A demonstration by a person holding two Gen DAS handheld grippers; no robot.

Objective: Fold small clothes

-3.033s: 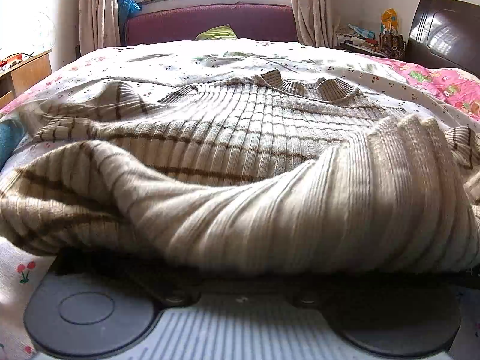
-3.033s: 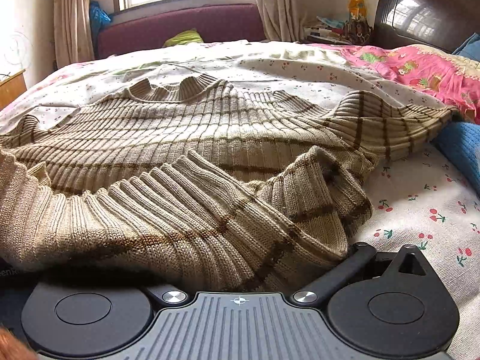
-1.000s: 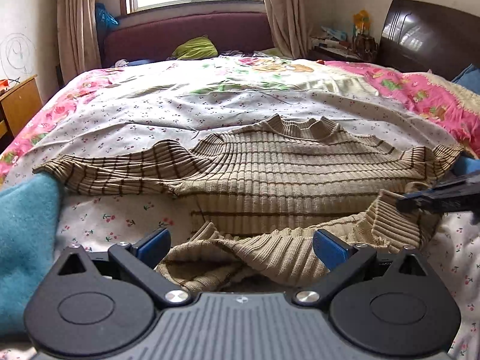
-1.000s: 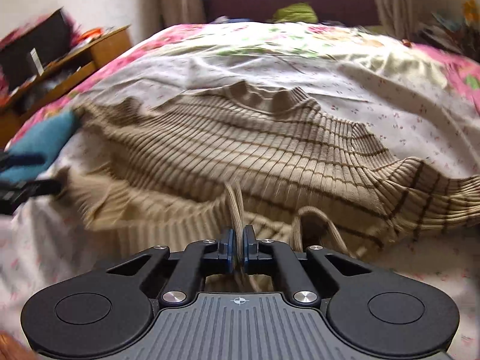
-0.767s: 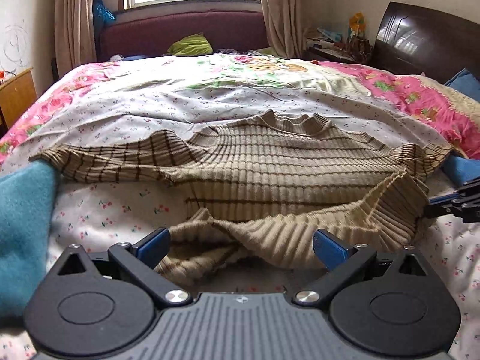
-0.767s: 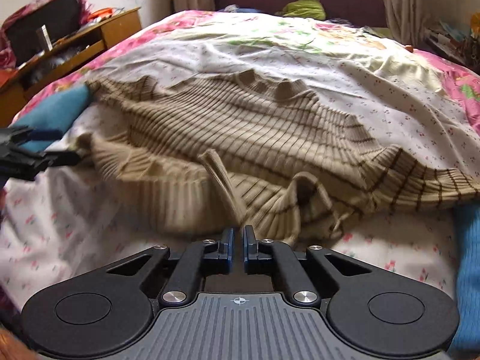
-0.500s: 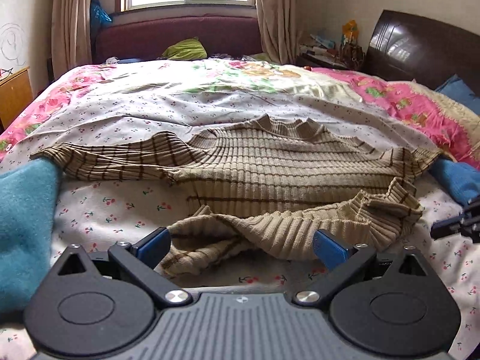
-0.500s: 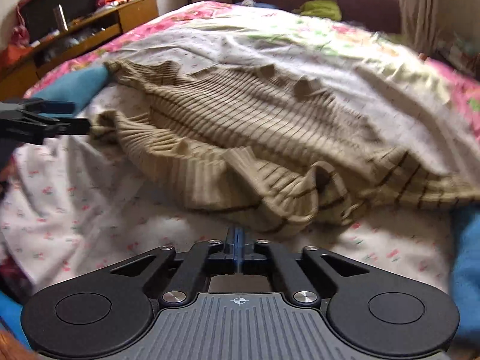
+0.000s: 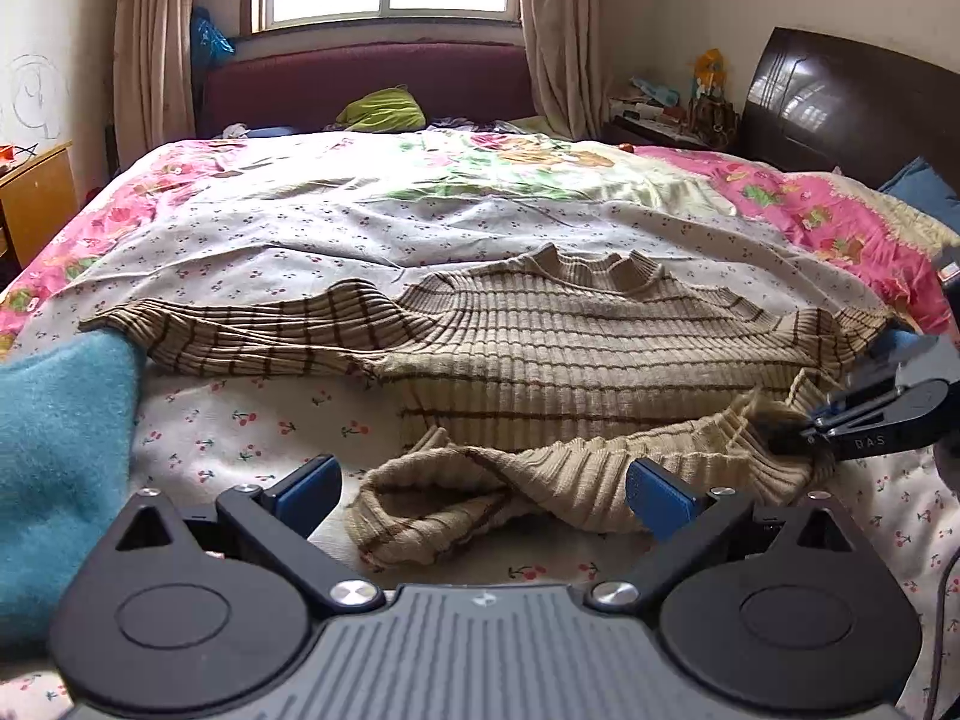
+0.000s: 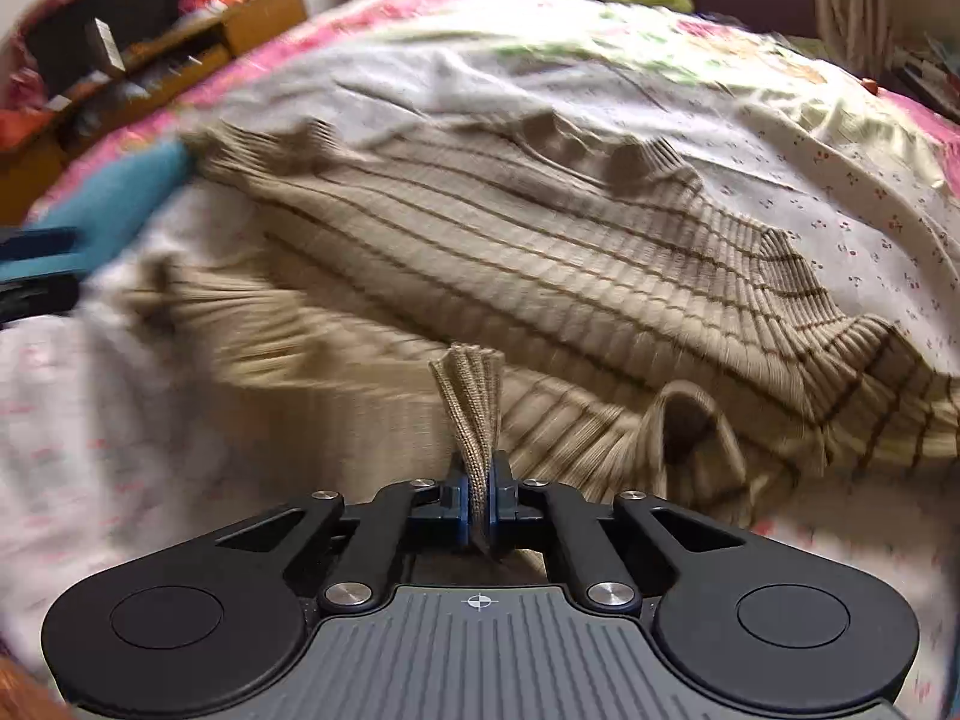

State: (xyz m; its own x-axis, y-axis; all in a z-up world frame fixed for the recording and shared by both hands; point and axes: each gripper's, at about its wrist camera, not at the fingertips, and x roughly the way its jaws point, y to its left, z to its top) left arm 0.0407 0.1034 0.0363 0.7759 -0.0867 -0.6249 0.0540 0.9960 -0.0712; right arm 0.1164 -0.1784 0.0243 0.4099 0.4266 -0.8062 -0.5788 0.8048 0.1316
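Tongs differ: right tongs (image 10: 477,504) pinch the sweater (image 9: 576,360) hem, left tongs (image 9: 480,489) gape empty, so I should grip the hem's other corner before lifting evenly.

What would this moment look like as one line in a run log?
right hand-held gripper: shut on sweater hem | left hand-held gripper: open | sweater: on bed

Striped beige sweater (image 9: 564,354) (hem bunched)

Bed (image 9: 300,228) with cherry-print sheet fills mid-frame. Striped beige sweater (image 9: 570,354) lies spread at centre; teal blanket (image 9: 54,450) lies at left edge.
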